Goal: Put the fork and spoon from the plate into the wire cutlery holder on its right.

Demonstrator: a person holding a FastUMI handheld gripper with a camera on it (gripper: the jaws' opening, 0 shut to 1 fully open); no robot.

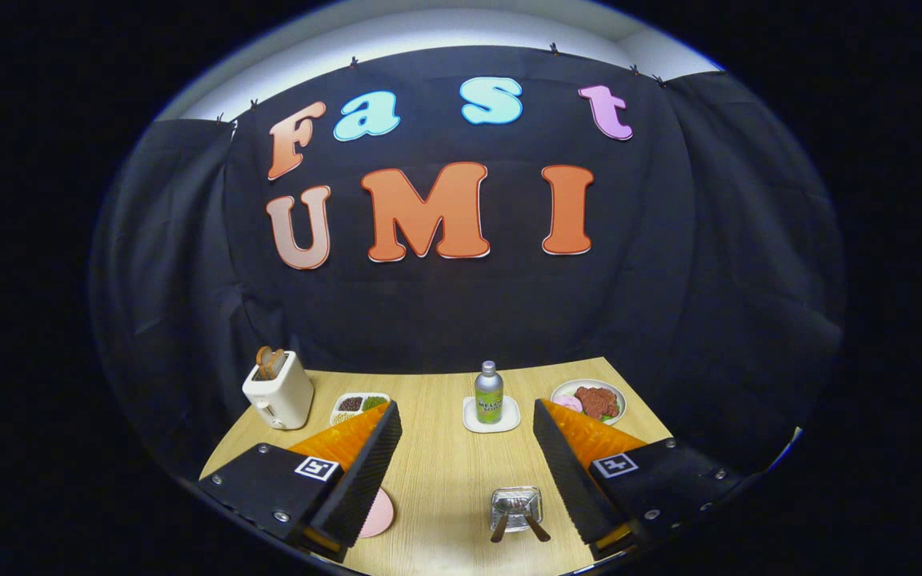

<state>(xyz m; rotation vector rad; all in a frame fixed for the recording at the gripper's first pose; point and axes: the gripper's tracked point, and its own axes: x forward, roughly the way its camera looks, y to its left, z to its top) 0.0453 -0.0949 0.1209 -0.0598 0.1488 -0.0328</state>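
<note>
The wire cutlery holder (515, 507) stands on the wooden table (445, 472), low between my fingers and closer to the right one. Two utensil handles (501, 526) stick out of it and lean toward me; their heads are hidden inside, so I cannot tell fork from spoon. To the holder's left, a pink plate (378, 514) peeks out from behind the left finger, and nothing shows on the part I can see. My gripper (467, 408) is open wide above the table, with nothing between its fingers.
At the back of the table stand a white toaster (278, 390) with toast in it, a divided dish of beans (359, 403), a green bottle (489, 392) on a white coaster (491, 418), and a plate of meat (589, 400).
</note>
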